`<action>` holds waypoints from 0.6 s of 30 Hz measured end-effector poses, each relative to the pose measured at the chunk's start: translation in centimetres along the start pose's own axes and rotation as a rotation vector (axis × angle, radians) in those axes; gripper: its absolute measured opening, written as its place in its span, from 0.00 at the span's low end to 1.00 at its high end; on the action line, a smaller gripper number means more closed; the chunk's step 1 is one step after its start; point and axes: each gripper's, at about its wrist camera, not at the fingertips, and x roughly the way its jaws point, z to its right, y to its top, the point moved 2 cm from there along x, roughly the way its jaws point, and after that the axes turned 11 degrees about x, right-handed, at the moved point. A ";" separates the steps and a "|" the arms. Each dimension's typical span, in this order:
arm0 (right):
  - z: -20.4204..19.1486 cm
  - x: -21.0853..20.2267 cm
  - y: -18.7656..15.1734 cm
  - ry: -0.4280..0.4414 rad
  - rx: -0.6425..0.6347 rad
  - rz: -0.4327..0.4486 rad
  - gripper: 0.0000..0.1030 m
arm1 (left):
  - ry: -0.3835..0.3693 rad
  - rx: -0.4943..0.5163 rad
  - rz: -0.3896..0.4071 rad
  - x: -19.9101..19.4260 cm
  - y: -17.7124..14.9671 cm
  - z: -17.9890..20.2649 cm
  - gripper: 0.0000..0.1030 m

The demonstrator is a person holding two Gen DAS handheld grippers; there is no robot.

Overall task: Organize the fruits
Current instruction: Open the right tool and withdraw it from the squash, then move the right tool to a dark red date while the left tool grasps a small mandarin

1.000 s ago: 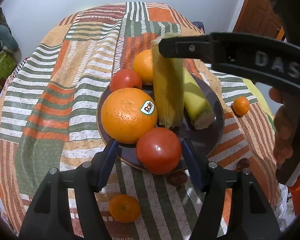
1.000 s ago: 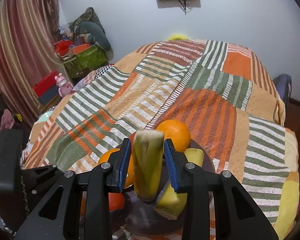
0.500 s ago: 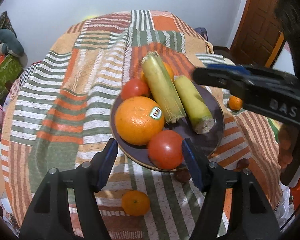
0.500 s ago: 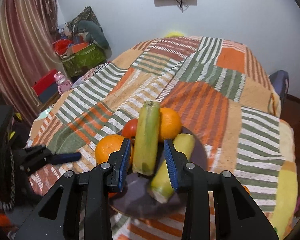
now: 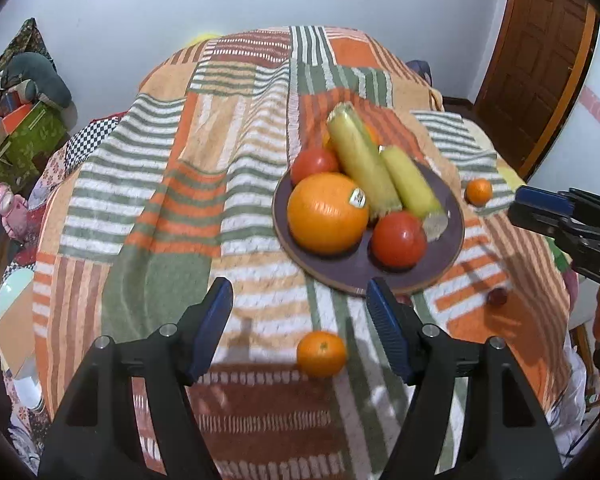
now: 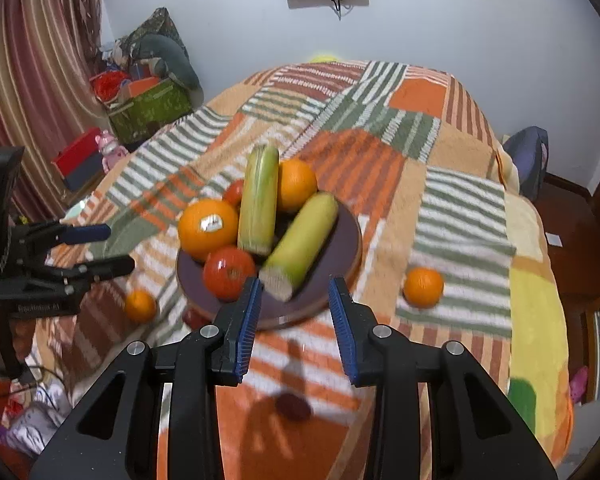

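Observation:
A dark purple plate (image 5: 352,262) (image 6: 342,240) on the striped cloth holds a stickered orange (image 5: 327,213) (image 6: 207,227), two tomatoes (image 5: 398,239) (image 6: 229,271), two corn cobs (image 5: 362,166) (image 6: 259,200) and a second orange behind them. My left gripper (image 5: 297,296) (image 6: 88,248) hovers short of the plate's near rim. Its jaws are opening and nothing is between them. My right gripper (image 6: 295,286) (image 5: 540,212) is open just short of the lower cob's cut end (image 6: 278,280), not touching it.
Loose mandarins lie on the cloth: one (image 5: 322,354) (image 6: 140,306) near the left gripper, another (image 5: 479,191) (image 6: 423,287) beyond the plate. Small dark red fruits (image 5: 497,296) (image 6: 294,406) sit near the table edge. Boxes and toys (image 6: 148,108) stand against the wall.
The right gripper left the corn cob lying on the plate and pulled back. The left gripper backed away from the front tomato and rose.

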 end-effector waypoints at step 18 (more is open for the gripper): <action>0.4 1.3 -7.2 -0.061 0.047 -0.128 0.35 | -0.050 -0.033 -0.112 2.8 -4.6 1.2 0.67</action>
